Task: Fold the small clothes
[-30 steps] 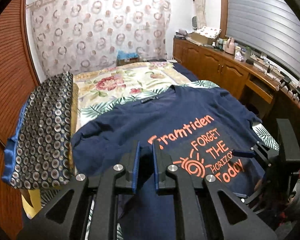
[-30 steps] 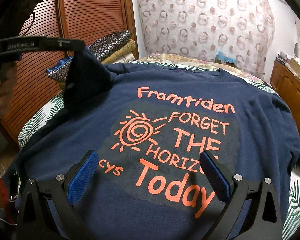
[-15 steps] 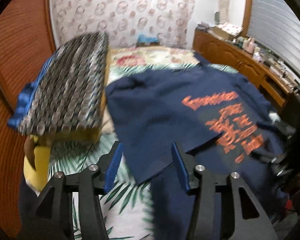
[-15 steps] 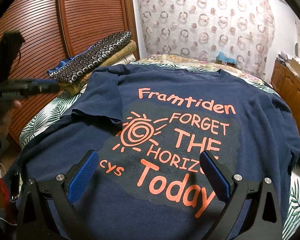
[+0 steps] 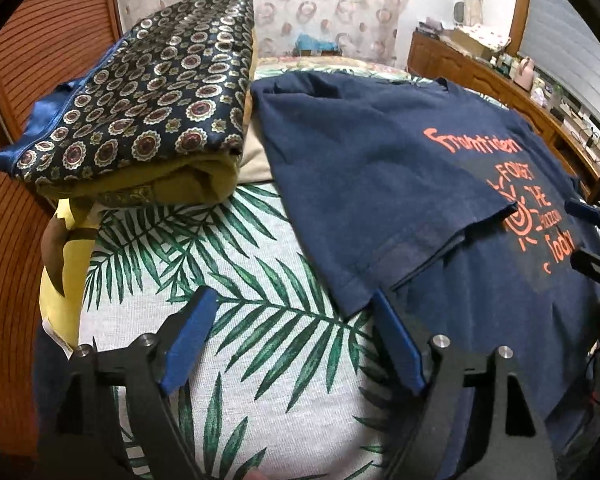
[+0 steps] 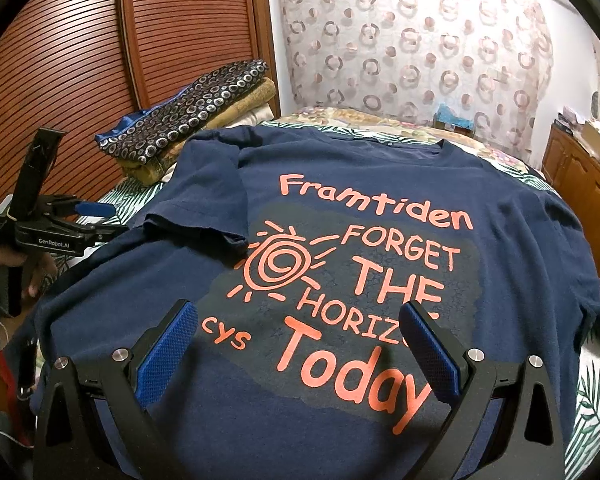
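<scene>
A navy T-shirt (image 6: 380, 208) with orange lettering lies front up on the bed. Its left sleeve (image 6: 204, 204) is folded inward over the chest, near the sun print. In the left wrist view the same T-shirt (image 5: 380, 152) shows its folded sleeve (image 5: 404, 240) just ahead of my left gripper (image 5: 292, 328), whose jaws are opening with nothing between them, over the leaf-print sheet beside the shirt's edge. My right gripper (image 6: 296, 328) hovers open over the shirt's lower print, holding nothing. The left gripper (image 6: 96, 216) also appears at the left edge there, held by a hand.
A stack of folded fabric (image 5: 140, 112) with a circle-patterned dark cloth on top sits at the bed's left side. The leaf-print sheet (image 5: 260, 280) lies bare beside the shirt. A slatted wooden wardrobe (image 6: 100, 40) stands left, a wooden cabinet (image 6: 580, 176) right.
My left gripper was shut on the sleeve and held it up; it laid the sleeve over the chest, let go, opened and dropped down toward the shirt's left edge. The right gripper stayed still.
</scene>
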A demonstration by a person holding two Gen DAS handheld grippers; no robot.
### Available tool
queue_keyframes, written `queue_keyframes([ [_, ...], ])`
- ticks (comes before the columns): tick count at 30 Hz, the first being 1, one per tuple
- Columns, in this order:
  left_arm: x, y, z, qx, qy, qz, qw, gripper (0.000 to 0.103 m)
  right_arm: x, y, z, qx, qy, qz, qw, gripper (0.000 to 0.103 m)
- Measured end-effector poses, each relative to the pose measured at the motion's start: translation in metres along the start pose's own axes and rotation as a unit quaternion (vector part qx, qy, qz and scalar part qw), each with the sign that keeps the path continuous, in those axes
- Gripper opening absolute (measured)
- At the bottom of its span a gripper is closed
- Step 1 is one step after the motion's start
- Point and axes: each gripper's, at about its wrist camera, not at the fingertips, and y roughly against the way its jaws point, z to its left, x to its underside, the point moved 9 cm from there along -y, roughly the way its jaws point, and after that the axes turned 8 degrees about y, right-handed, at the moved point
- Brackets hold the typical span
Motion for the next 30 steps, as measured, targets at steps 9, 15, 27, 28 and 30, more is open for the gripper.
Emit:
queue_keyframes([
  [9,0.002,0.003,0.003,-0.001,0.006,-0.032,0.9995,0.081,-0.008,-0.003,0.005,-0.028,0.004,0.007,1.000,0.095],
  [15,0.009,0.008,0.008,-0.008,0.008,-0.031,0.9995,0.081,-0.036,-0.010,0.023,-0.056,0.040,-0.003,0.998,0.087],
  [27,0.007,0.076,0.057,-0.019,0.070,-0.097,0.9926,0.082,-0.079,-0.081,0.089,-0.156,0.109,0.030,0.981,0.066],
  [28,0.005,0.083,0.060,-0.024,0.070,-0.104,0.9918,0.082,-0.083,-0.087,0.095,-0.163,0.114,0.032,0.979,0.066],
  [30,0.002,0.090,0.062,-0.028,0.072,-0.111,0.9907,0.082,-0.087,-0.096,0.108,-0.174,0.129,0.037,0.976,0.066],
])
